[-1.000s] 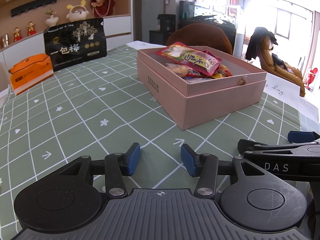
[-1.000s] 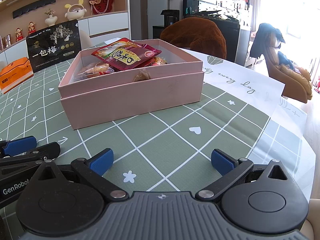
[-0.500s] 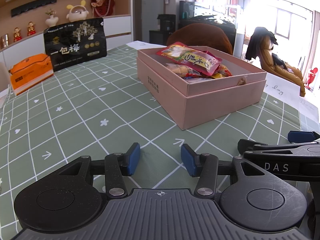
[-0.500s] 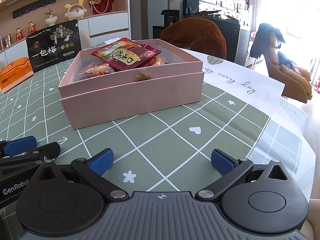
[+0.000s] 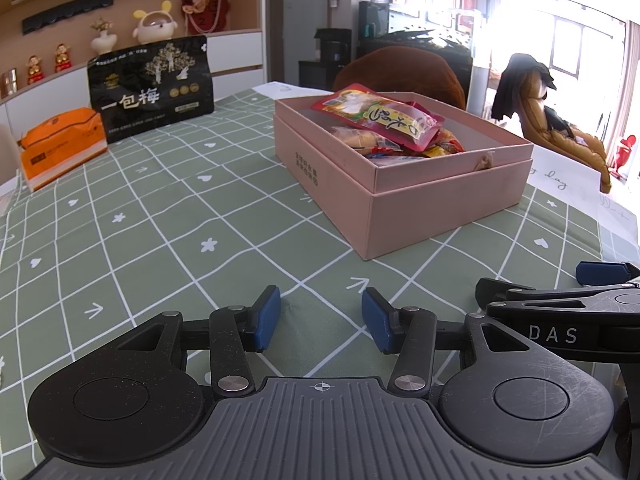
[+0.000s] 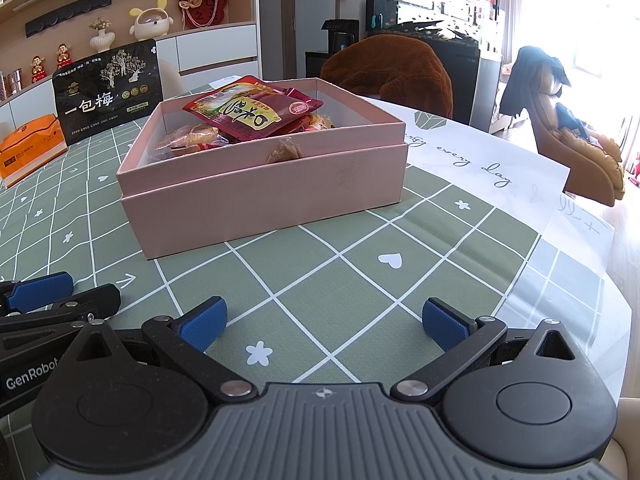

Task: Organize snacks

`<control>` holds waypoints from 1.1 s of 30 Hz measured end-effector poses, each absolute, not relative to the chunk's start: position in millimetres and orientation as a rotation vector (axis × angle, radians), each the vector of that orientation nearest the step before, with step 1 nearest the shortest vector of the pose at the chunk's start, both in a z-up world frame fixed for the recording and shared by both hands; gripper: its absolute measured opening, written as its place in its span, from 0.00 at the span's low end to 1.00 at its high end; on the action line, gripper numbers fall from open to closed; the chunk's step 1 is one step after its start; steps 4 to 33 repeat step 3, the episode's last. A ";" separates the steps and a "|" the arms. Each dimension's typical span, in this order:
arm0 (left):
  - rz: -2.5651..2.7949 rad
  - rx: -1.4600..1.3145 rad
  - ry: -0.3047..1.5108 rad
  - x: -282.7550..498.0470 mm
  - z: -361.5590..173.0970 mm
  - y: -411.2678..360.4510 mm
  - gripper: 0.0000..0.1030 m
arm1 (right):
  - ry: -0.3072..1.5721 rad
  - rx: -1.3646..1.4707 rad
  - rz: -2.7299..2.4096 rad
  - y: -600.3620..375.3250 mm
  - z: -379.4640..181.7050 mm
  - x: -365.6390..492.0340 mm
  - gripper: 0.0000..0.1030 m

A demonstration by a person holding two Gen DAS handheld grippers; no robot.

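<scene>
A pink open box (image 5: 448, 204) (image 6: 264, 196) stands on the green checked tablecloth and holds several snack packets. A red packet (image 5: 380, 114) (image 6: 252, 110) lies on top of the others. My left gripper (image 5: 320, 316) is open and empty, low over the cloth, near the box's near-left corner. My right gripper (image 6: 324, 322) is open wider and empty, in front of the box's long side. Each gripper shows at the edge of the other's view.
A black snack bag (image 5: 150, 90) (image 6: 108, 88) stands upright at the back left, with an orange pack (image 5: 60, 146) (image 6: 30, 150) beside it. A brown chair (image 6: 388, 72) stands behind the table. The table's edge (image 6: 580, 280) curves at the right.
</scene>
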State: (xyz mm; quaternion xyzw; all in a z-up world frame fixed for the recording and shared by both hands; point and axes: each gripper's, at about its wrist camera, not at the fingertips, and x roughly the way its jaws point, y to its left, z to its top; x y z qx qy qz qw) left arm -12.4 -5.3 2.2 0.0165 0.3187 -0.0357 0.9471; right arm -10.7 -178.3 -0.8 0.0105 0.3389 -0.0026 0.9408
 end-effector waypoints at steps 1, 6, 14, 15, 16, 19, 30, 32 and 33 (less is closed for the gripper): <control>-0.073 0.033 0.649 -12.5 2.1 -5.0 0.52 | 0.691 0.021 -0.005 -178.3 -0.8 -10.7 1.00; -0.072 0.034 0.649 -12.5 2.2 -5.5 0.51 | 0.691 0.021 -0.005 -178.2 -0.8 -10.7 1.00; -0.072 0.034 0.649 -12.5 2.2 -5.5 0.51 | 0.691 0.021 -0.005 -178.2 -0.8 -10.7 1.00; -0.072 0.034 0.649 -12.5 2.2 -5.5 0.51 | 0.691 0.021 -0.005 -178.2 -0.8 -10.7 1.00; -0.072 0.034 0.649 -12.5 2.2 -5.5 0.51 | 0.691 0.021 -0.005 -178.2 -0.8 -10.7 1.00; -0.072 0.034 0.649 -12.5 2.2 -5.5 0.51 | 0.691 0.021 -0.005 -178.2 -0.8 -10.7 1.00; -0.072 0.034 0.649 -12.5 2.2 -5.5 0.51 | 0.691 0.021 -0.005 -178.2 -0.8 -10.7 1.00; -0.072 0.034 0.649 -12.5 2.2 -5.5 0.51 | 0.691 0.021 -0.005 -178.2 -0.8 -10.7 1.00; -0.072 0.034 0.649 -12.5 2.2 -5.5 0.51 | 0.691 0.021 -0.005 -178.2 -0.8 -10.7 1.00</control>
